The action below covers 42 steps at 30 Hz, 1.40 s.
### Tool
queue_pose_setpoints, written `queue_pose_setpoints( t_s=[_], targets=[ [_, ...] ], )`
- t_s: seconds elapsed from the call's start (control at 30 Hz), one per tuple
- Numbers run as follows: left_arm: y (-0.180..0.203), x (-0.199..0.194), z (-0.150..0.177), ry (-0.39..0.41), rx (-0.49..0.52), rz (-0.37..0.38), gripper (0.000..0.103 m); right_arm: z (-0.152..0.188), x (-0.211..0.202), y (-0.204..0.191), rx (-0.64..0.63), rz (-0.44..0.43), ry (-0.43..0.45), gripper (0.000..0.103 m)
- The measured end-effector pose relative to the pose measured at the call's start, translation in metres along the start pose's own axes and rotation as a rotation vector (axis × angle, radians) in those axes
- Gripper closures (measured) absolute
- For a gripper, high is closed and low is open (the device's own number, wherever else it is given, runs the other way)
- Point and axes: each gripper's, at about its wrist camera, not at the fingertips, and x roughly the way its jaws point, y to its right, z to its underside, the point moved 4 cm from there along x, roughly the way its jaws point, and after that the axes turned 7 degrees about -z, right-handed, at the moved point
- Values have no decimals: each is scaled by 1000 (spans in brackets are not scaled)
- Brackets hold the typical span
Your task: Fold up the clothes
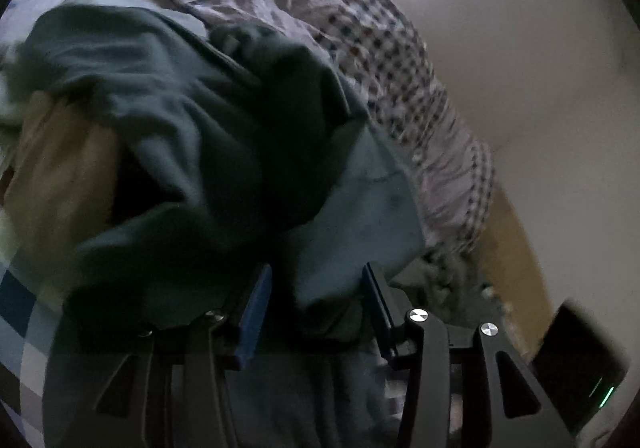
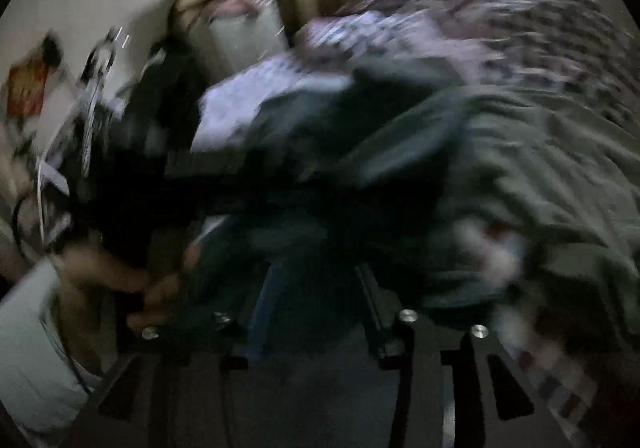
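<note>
**A:** Start at the jaws. On the left gripper [image 1: 316, 312] the two blue pads [image 1: 256, 312] stand apart, with a pale blue fold of cloth lying between them — nothing is pinched, so I call that one released.

**B:** And the right gripper [image 2: 316, 312]?

**A:** Its jaws stand apart too, as far as the smear allows. Dark cloth lies in the gap, but whether the pads touch it I cannot tell.

**B:** Where is the garment?

**A:** The dark green garment [image 1: 168, 120] is heaped in the centre and left of the left wrist view, on the checked bedding [image 1: 384, 48], and its hem comes right down to the jaws. In the right wrist view it fills the middle and the right side.

**B:** Which way does it run?

**A:** Judging from the left view, its long axis goes from the lower centre up to the upper left. It is too rumpled to say which end is the collar.

**B:** What could go wrong?

**A:** With both jaws slack, a close might catch only one layer — or the bedding underneath — and the fold would come out crooked. The person's hand [image 2: 120, 280] at lower left of the right view is close to the cloth as well, so a snag there is possible.
</note>
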Motion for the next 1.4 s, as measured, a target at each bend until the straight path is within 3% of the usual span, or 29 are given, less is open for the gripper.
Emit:
queue_pose_setpoints(
  t_s=[0.07, 0.1, 0.33, 0.53, 0.77, 0.8, 0.9, 0.93, 1.03, 1.17, 1.4],
  targets=[
    [-3, 3, 2, 8, -7, -23, 76, -8, -12, 25, 37, 49, 24, 52],
    [-11, 1, 1, 34, -49, -59, 99, -13, -14, 34, 44, 69, 29, 52],
    [-69, -22, -14, 169, -295, -57, 99, -28, 1, 66, 99, 88, 58, 50],
    [-81, -16, -15, 174, -333, -67, 99, -34, 39, 53, 45, 66, 31, 50],
    [-92, -19, 1, 155, -358, -61, 99, -73, 71, 53, 61, 24, 49, 48],
    [-93, -18, 1, 153, -356, -64, 98, -74, 79, 53, 52, 23, 24, 50],
    [-93, -15, 1, 141, -351, -73, 94, -76, 98, 51, 17, 31, -40, 87],
    [-93, -13, 0, 129, -351, -75, 91, -75, 98, 50, -3, 42, -50, 89],
    [-92, -8, -1, 111, -341, -72, 81, -79, 66, 60, 5, 84, 15, 91],
    [-87, -4, 0, 107, -298, -118, 80, -92, 8, 80, 36, 181, 124, 93],
    [-84, -2, 1, 95, -297, -123, 75, -124, -144, 145, 201, 498, 397, 94]
  ],
)
